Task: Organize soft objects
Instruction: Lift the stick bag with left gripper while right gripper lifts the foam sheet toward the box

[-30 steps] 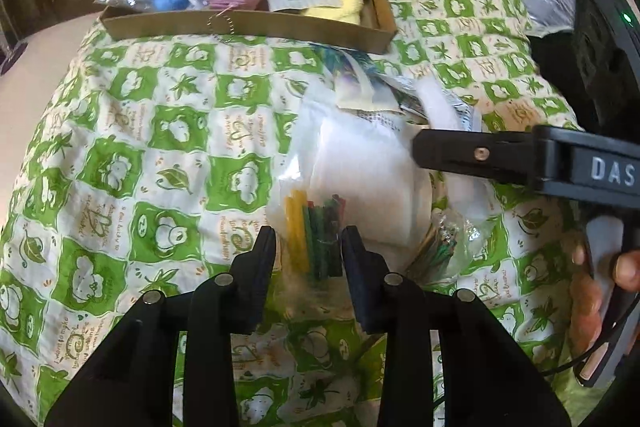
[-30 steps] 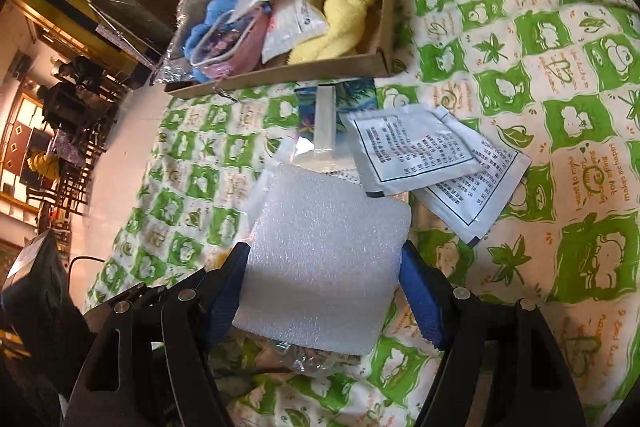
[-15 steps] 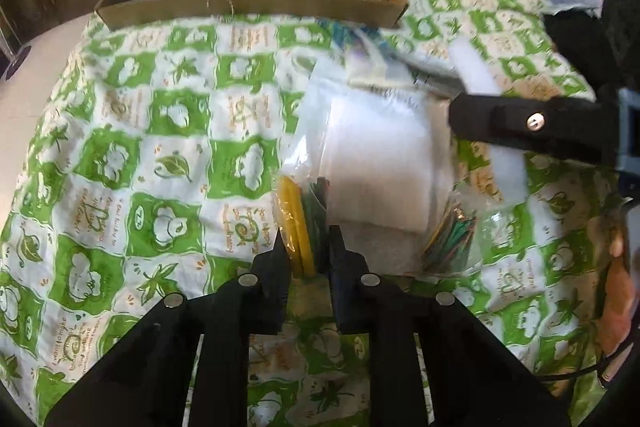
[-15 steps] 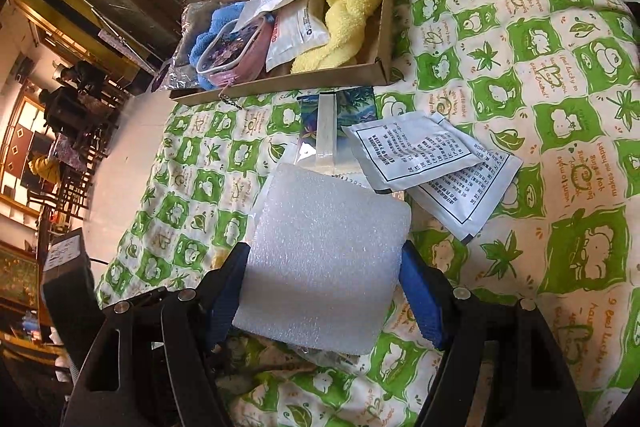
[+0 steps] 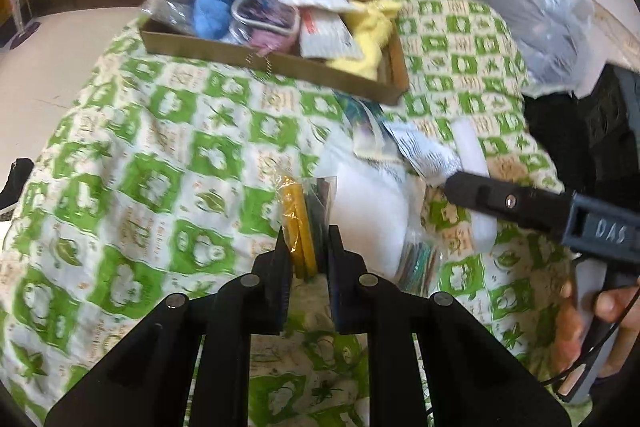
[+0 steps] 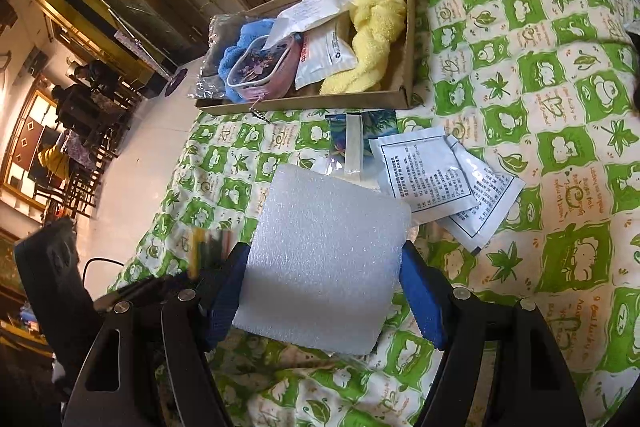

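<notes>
Left hand-held gripper (image 5: 307, 247) clamped on clear bag of coloured sticks (image 5: 306, 215), right hand-held gripper (image 6: 322, 275) gripping white foam square (image 6: 324, 259), cardboard tray (image 6: 320, 103) beyond on green patterned bedspread (image 6: 540, 99)

The left gripper (image 5: 308, 251) is clamped on a clear packet (image 5: 306, 215) of yellow and dark sticks, over the green-checked cloth (image 5: 160, 163). Beside it the right gripper (image 5: 516, 201) reaches across white foam (image 5: 370, 211); a cardboard tray (image 5: 276, 61) sits beyond.
</notes>
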